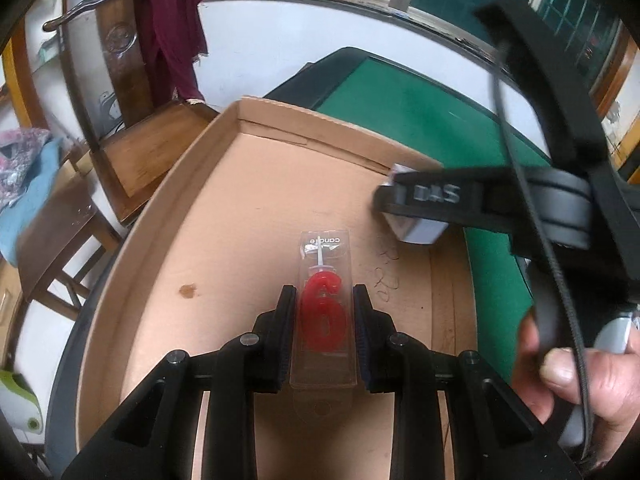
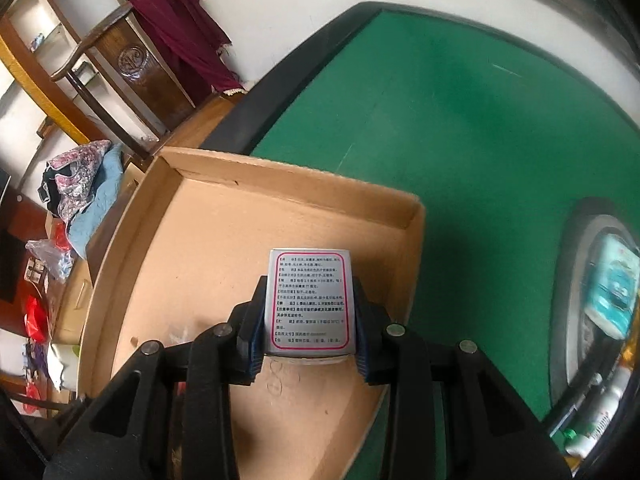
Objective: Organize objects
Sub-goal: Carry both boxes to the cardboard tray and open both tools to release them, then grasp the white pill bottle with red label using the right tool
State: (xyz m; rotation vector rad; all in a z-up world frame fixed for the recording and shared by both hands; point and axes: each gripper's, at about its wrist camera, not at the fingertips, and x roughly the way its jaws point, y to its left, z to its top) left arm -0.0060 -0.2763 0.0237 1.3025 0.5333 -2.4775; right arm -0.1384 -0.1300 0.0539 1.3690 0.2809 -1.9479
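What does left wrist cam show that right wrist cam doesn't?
Left wrist only: the left gripper shut on the packaged red "6" candle, a hand, and the right gripper seen side-on.

Right wrist only: the printed label face of the silver box held in the right gripper, and a round tray of items at the right edge.

Both: the shallow cardboard box, the green table, and the wooden chair with maroon cloth.

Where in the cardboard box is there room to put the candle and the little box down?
The cardboard tray is bare except for a small stain: free floor runs along its left wall and far wall. The near right corner is crowded, with both grippers carrying the number candle and silver box.
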